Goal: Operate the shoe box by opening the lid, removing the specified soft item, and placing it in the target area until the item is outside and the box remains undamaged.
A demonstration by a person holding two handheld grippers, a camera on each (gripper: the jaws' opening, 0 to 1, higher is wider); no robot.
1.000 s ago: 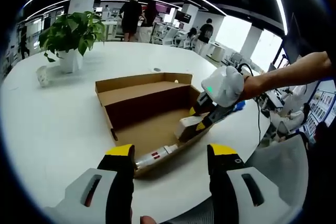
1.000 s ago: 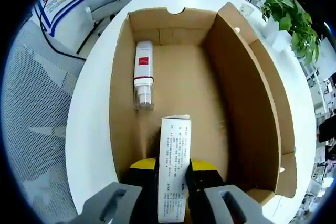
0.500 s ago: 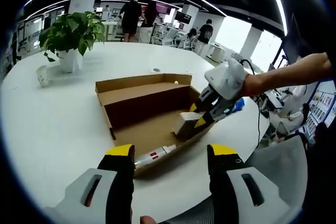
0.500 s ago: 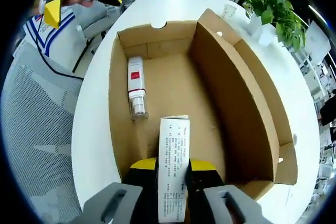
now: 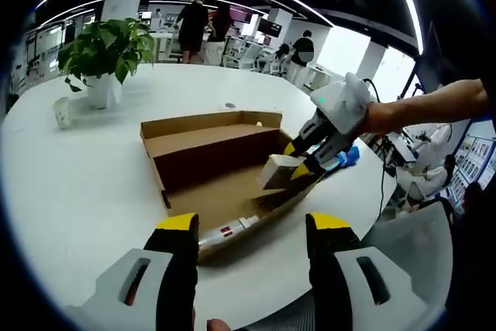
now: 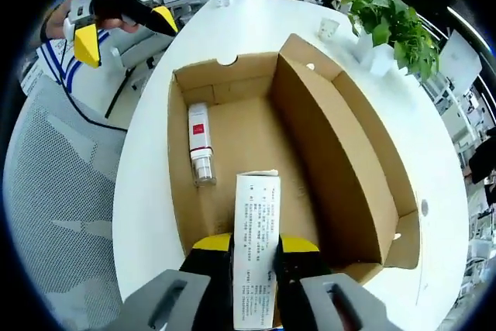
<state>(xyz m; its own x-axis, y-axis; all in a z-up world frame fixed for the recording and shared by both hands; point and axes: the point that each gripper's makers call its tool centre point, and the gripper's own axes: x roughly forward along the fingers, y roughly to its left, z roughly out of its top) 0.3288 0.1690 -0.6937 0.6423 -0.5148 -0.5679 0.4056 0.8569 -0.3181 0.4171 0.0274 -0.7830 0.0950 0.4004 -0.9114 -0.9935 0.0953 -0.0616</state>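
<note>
An open brown shoe box lies on the white table, its lid folded back. My right gripper is shut on a small white printed carton, held above the box's near end. A white bottle with a red label lies on the box floor along one wall. My left gripper stands open near the table edge, short of the box, with nothing between its fingers.
A potted green plant and a small paper cup stand on the table beyond the box. A grey mesh chair sits beside the table. People stand in the office behind.
My right gripper has lifted the white carton up from the box floor and away, so the box looks smaller in its view. The left gripper has stayed put.
</note>
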